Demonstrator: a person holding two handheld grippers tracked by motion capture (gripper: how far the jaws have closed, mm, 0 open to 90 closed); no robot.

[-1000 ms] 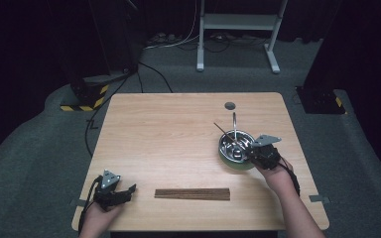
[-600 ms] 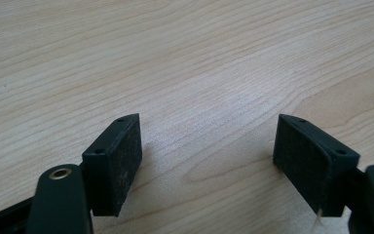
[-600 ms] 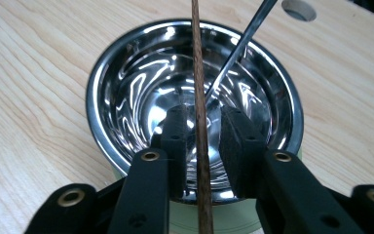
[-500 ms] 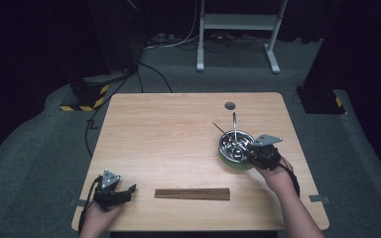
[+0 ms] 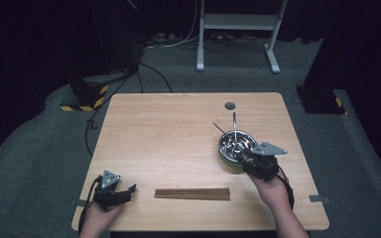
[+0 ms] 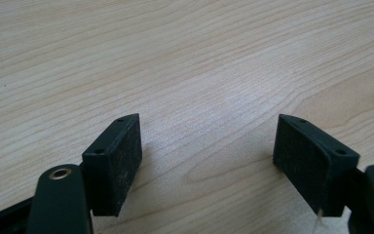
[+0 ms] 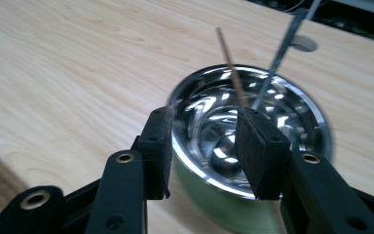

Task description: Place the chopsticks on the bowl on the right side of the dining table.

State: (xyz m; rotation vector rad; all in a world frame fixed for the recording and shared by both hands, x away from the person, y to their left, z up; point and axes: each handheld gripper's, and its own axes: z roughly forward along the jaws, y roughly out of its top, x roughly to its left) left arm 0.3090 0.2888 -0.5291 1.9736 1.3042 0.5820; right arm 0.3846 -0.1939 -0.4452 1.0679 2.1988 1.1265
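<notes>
Wooden counter (image 5: 178,144) under dim light: steel bowl (image 7: 253,131), blurred, sits at its right side holding a thin stick and metal utensil; right gripper (image 7: 202,146), jaws just opening, straddles its rim, released; left gripper (image 6: 207,156) gapes empty.

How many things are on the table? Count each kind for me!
Metal bowl: 1
Thin brown stick leaning in the bowl: 1
Metal utensil standing in the bowl: 1
Flat row of brown sticks: 1 (too fine to count singly)
Grippers: 2, the left gripper and the right gripper
Total: 6
</notes>
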